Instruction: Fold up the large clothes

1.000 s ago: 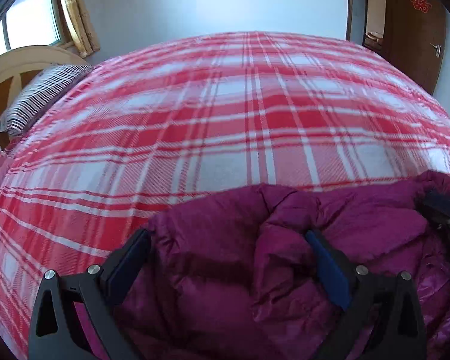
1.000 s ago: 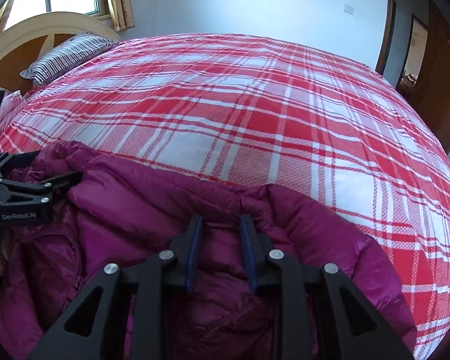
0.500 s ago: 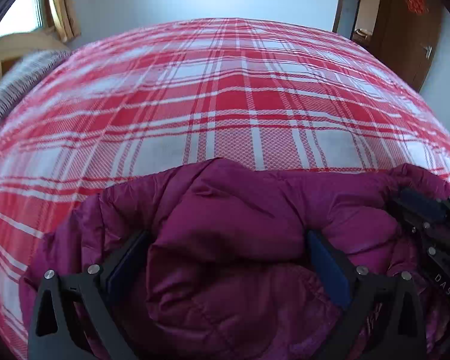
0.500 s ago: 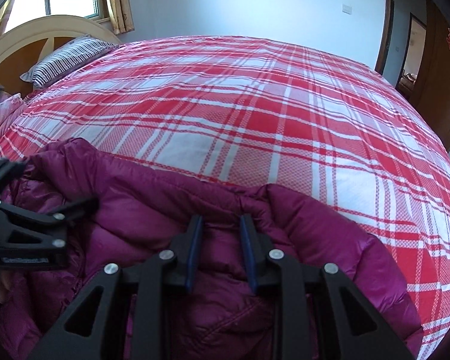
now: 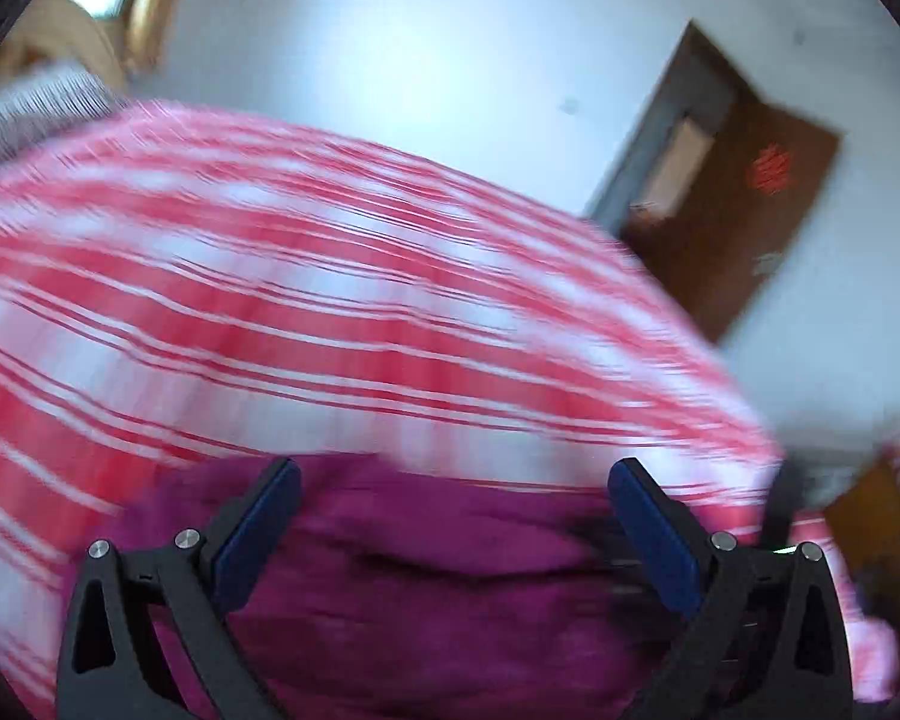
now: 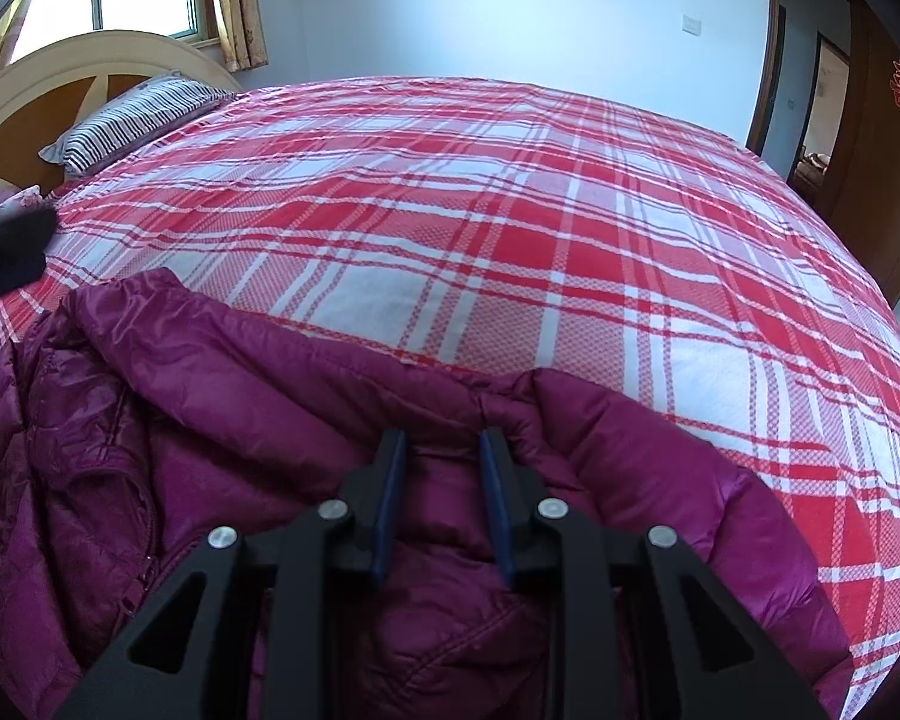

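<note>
Here the purple down jacket (image 6: pixel 222 420) lies crumpled on the near part of the bed's red plaid sheet (image 6: pixel 480 210). The right gripper (image 6: pixel 441 450) is clamped on a fold at the jacket's far edge. The left gripper (image 5: pixel 453 480), blurred, stands wide apart above the jacket, holding nothing.

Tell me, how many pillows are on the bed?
2 visible: a striped pillow by the headboard, and a flowery pillow peeking at the left edge. More may be hidden.
</note>
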Motion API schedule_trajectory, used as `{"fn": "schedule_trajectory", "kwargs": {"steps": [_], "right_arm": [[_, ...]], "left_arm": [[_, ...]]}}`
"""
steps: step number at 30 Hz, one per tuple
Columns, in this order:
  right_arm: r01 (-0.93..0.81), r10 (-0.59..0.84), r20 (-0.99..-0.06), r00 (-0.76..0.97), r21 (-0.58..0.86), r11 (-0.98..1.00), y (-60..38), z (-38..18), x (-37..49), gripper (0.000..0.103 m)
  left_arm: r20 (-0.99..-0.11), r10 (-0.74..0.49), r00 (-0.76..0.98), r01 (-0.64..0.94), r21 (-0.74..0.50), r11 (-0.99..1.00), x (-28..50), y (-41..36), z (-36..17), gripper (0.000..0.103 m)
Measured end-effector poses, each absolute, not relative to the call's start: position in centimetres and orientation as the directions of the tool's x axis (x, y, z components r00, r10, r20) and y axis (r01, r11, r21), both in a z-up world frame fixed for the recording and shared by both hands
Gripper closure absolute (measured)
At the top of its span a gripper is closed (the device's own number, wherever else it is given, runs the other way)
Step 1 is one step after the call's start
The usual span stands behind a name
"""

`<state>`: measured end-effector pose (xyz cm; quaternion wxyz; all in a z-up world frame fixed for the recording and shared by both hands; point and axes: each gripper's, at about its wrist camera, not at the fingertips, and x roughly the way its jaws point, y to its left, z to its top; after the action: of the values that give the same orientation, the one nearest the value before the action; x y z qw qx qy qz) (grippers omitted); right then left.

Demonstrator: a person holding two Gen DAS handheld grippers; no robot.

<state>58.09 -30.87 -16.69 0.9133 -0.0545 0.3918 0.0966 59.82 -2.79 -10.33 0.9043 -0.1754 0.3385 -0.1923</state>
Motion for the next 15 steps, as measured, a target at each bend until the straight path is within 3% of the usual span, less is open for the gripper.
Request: {"fn": "schedule_trajectory", "kwargs": {"steps": [2, 9, 15], "right_arm": [[-0.219, 0.136, -0.724, 0.676, -0.022, 0.976, -30.9, -16.7, 58.1, 0.075], [-0.220, 0.140, -0.722, 0.678, -0.017, 0.975, -31.0, -16.6, 58.1, 0.075], [-0.221, 0.142, -0.724, 0.675, -0.016, 0.975, -31.0, -16.7, 58.1, 0.075]], "left_arm": [[-0.551, -0.531, 0.644, 0.245, -0.509, 0.825, 60.8, -3.7, -11.1, 0.001], [-0.670, -0.487, 0.559, 0.156, -0.493, 0.856, 63.4, -4.0, -16.5, 0.001], [-0.705, -0.371, 0.605, 0.207, -0.311, 0.928, 62.2, -6.4, -16.9, 0.001]]}}
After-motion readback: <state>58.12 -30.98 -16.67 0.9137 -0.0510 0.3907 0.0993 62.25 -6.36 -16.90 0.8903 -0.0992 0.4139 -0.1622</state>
